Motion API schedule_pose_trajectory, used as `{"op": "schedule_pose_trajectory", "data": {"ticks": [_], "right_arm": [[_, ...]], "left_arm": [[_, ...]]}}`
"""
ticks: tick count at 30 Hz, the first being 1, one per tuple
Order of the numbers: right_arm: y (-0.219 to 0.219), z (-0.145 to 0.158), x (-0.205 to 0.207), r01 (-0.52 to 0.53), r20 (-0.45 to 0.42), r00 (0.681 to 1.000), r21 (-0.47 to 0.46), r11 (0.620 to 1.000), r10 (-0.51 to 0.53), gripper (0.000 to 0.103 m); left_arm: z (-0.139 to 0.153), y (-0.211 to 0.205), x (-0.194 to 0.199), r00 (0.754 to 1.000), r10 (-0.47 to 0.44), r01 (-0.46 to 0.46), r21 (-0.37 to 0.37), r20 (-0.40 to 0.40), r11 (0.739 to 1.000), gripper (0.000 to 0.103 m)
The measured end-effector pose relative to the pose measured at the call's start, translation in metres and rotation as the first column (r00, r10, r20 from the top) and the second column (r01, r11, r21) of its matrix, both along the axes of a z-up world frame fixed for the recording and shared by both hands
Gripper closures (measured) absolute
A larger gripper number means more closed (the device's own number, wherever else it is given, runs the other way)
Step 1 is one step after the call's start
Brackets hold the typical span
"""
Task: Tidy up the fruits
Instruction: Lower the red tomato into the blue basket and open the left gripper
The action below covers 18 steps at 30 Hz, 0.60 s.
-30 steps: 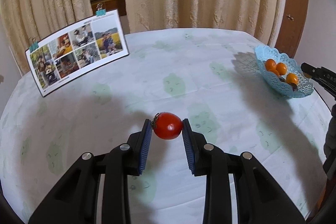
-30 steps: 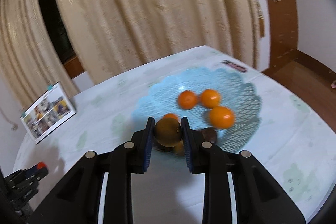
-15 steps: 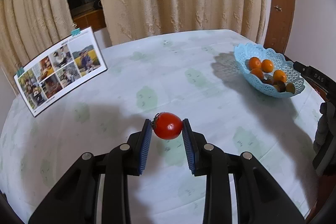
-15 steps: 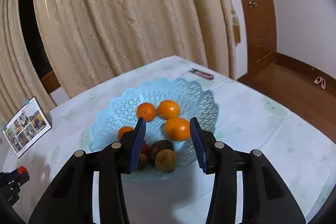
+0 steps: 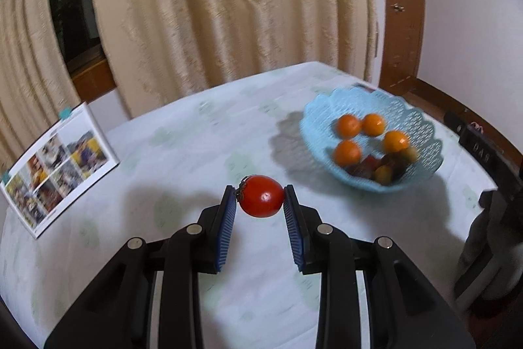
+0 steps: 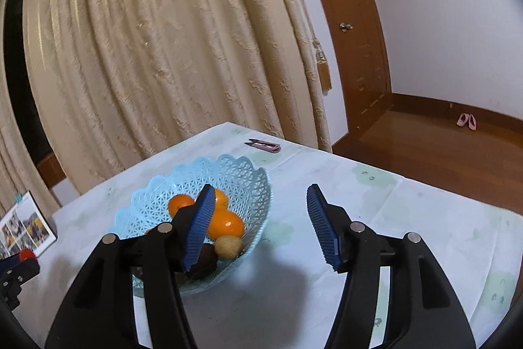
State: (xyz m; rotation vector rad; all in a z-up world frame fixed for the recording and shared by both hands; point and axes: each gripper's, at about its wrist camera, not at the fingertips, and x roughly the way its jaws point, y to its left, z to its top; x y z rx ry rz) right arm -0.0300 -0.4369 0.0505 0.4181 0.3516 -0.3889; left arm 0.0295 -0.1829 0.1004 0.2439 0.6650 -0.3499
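While the left gripper (image 5: 260, 197) clamps one red tomato (image 5: 260, 196) between its two blue pads above the table (image 5: 183, 152), the right gripper (image 6: 260, 224) stands spread wide with nothing between its fingers, its left finger in front of the basket and its right finger over bare cloth. One light-blue lattice basket (image 5: 421, 133) sits on the table to the far right of the held tomato, well apart from it. In the left wrist view it holds four oranges (image 5: 349, 125), plus a blurred cluster of darker and yellowish fruits at its near side whose number cannot be told. The right wrist view shows the same basket (image 6: 248, 182) with three oranges (image 6: 225, 226) clear of the finger, one tan round fruit (image 6: 228, 247) and a dark one beside it. One photo card (image 5: 55, 165) stands on the far left of the table. One small pink clipper (image 6: 265, 146) lies near the far edge, beyond the basket.
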Motion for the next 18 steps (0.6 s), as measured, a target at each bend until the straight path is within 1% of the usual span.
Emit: {"op": "schedule_pose_trajectory", "data": {"ticks": [3, 5, 8, 12, 14, 18], "right_arm": [[-0.004, 0.001, -0.004, 0.014, 0.014, 1.0, 0.01, 1.0, -0.015, 0.041], [-0.006, 0.001, -0.006, 0.023, 0.024, 0.999, 0.015, 1.0, -0.023, 0.037], [-0.008, 0.002, -0.008, 0.034, 0.03, 0.999, 0.028, 0.999, -0.035, 0.036], [-0.009, 0.002, -0.008, 0.035, 0.029, 0.999, 0.035, 0.999, -0.036, 0.035], [-0.009, 0.002, -0.008, 0.037, 0.031, 0.999, 0.036, 0.999, -0.039, 0.031], [-0.01, 0.002, -0.009, 0.045, 0.033, 0.998, 0.042, 0.998, -0.047, 0.03]], "left_arm": [[0.004, -0.022, 0.008, 0.999, -0.035, 0.035, -0.012, -0.005, 0.999, 0.072], [0.004, -0.034, 0.012, 0.998, -0.056, 0.056, -0.017, -0.013, 0.998, 0.072], [0.004, -0.057, 0.018, 0.995, -0.094, 0.094, -0.021, -0.023, 0.995, 0.072], [0.004, -0.08, 0.024, 0.991, -0.126, 0.125, -0.024, -0.033, 0.992, 0.072], [0.004, -0.09, 0.027, 0.99, -0.138, 0.137, -0.027, -0.036, 0.99, 0.072], [0.001, -0.111, 0.036, 0.986, -0.163, 0.161, -0.032, -0.046, 0.986, 0.072]]}}
